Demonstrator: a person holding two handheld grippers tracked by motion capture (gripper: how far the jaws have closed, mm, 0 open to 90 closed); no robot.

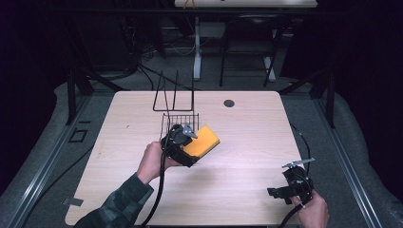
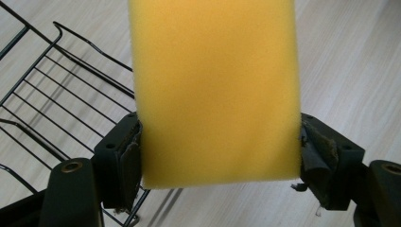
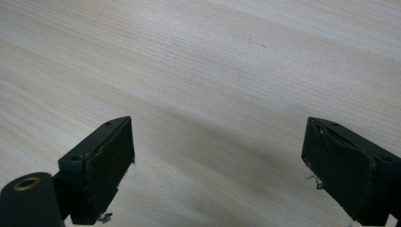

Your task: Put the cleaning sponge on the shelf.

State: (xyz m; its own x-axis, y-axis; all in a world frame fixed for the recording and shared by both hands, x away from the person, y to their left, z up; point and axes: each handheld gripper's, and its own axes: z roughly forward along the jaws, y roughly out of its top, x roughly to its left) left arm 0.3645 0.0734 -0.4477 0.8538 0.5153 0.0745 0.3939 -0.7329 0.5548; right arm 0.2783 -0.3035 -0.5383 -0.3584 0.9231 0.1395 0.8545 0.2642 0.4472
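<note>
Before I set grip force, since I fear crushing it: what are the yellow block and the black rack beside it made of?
The yellow sponge, clamped between the left gripper jaws, looks like soft open-cell foam: matte, finely porous, with no sheen. The wire rack seems to be thin metal rod with a smooth black coating, judging by its slim, evenly bent bars; painted or plastic-dipped, I can't tell.

I saw a pale wooden table carrying a black wire rack and a small dark disc.
</note>
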